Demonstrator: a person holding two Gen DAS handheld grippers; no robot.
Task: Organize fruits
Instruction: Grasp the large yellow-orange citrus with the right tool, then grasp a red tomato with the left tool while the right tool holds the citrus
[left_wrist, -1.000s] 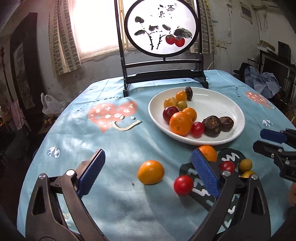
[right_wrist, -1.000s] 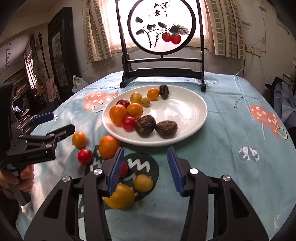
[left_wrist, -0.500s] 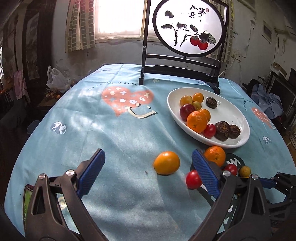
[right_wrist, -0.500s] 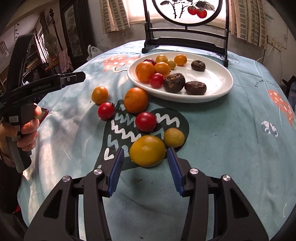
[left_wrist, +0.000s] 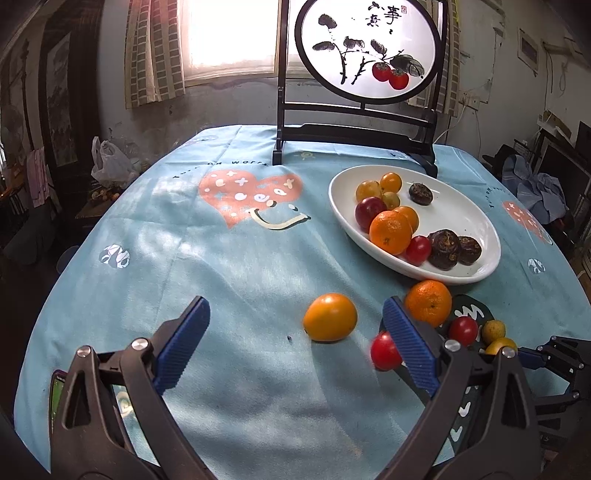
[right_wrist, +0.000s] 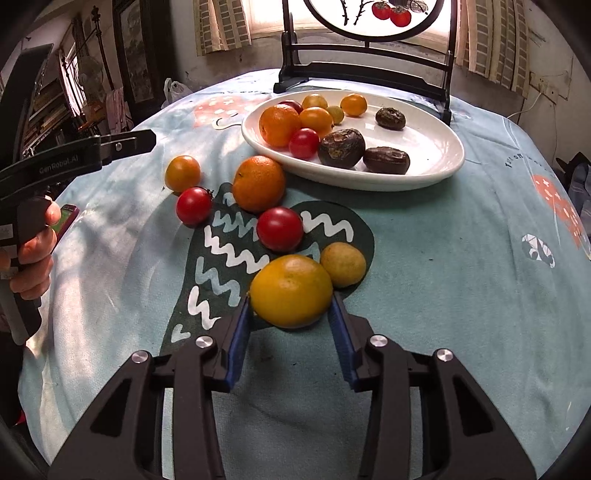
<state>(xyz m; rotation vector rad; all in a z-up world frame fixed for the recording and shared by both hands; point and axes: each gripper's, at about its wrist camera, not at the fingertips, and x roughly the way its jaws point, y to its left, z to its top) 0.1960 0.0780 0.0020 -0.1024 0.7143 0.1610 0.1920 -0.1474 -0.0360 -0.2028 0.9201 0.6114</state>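
Yellow fruit (right_wrist: 291, 290) between closing right hand-held gripper (right_wrist: 291, 314) pads

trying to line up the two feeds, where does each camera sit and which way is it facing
Left wrist: on the left gripper, angled down across the tablecloth toward the white plate; jaws open, empty.
Right wrist: on the right gripper, tilted down, jaws closing around the yellow-orange fruit; a hand shows at left.
Shared: plate, loose fruit, painted screen.

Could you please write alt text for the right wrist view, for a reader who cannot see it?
The right tool is closing around a large yellow-orange fruit on a blue tablecloth. Five more fruits lie loose beyond it, before a white plate of fruit. At left, a hand holds the left tool.
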